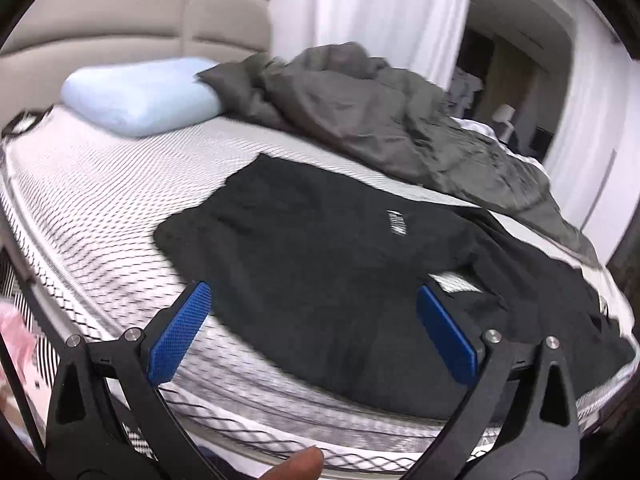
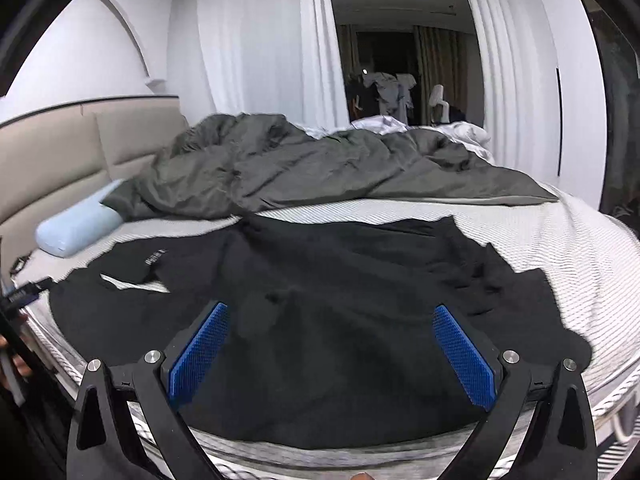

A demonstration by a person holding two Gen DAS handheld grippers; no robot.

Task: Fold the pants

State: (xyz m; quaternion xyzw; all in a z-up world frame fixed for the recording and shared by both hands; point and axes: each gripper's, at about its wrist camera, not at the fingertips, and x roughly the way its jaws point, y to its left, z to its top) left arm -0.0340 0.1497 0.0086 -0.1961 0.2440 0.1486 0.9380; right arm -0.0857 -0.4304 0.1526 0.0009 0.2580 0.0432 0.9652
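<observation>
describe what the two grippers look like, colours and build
Both match: the left gripper and the right gripper each have black angular linkage arms joined with silver round bolts, ending in two flat rectangular fingers faced with bright blue, knobbly textured pads. No cables show.

Black pants (image 2: 320, 320) lie on a white mattress (image 1: 100, 200) with dark dotted stripes; beyond the pants, a grey blanket (image 2: 300, 168) and pale blue pillow (image 1: 140, 96).

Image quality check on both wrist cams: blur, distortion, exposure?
Left wrist: motion blur smears the mattress weave and gray duvet; fisheye bends the headboard. Right wrist: sharper, curtains near blown out, black pants crushed to almost no fold detail; dark vignette in the corners of both.
</observation>
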